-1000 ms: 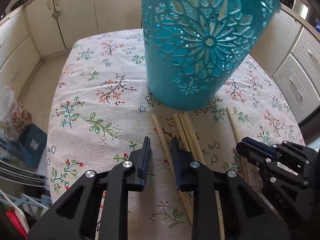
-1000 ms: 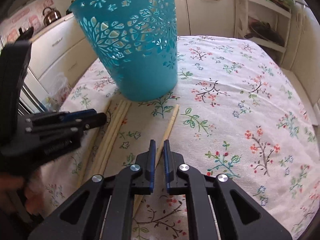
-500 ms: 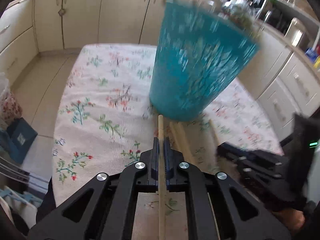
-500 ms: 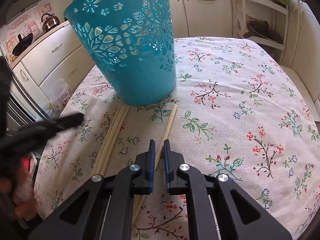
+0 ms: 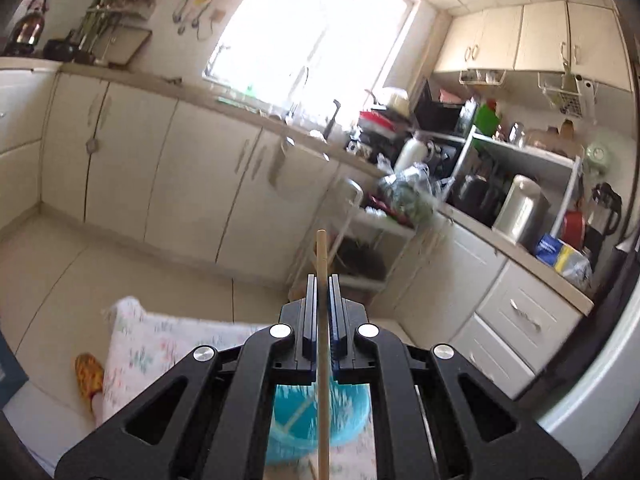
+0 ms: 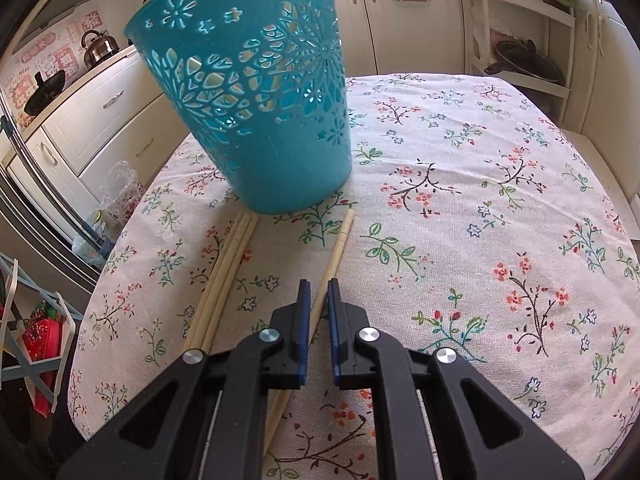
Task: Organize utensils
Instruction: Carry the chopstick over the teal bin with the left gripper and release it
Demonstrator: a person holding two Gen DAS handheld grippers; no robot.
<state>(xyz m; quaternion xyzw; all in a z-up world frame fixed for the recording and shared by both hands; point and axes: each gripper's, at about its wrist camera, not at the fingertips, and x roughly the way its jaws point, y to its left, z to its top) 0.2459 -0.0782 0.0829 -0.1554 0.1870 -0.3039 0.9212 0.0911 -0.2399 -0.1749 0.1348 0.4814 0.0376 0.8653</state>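
Note:
My left gripper (image 5: pixel 321 280) is shut on a wooden chopstick (image 5: pixel 322 360) and held high, pointing out across the kitchen. The chopstick's tip sticks out past the fingers. Below, between the gripper's arms, shows the rim of the teal cut-out basket (image 5: pixel 296 408). In the right wrist view the basket (image 6: pixel 256 120) stands upright on the floral tablecloth (image 6: pixel 480 200). My right gripper (image 6: pixel 319 284) hovers low over a single chopstick (image 6: pixel 340 244) lying on the cloth; its jaws are shut to a narrow slit with nothing gripped. Three more chopsticks (image 6: pixel 228 272) lie together to its left.
Cream cabinets (image 5: pixel 160 168) and a cluttered counter (image 5: pixel 500 208) ring the room. A shelf rack (image 6: pixel 520 40) stands beyond the table's far edge. A fridge (image 6: pixel 24 208) and a plastic bag (image 6: pixel 120 192) are off the table's left edge. A slipper (image 5: pixel 89 376) lies on the floor.
My left gripper closed on one chopstick, lifted it well above the table and tilted up toward level, leaving the right wrist view. The right gripper has stayed put.

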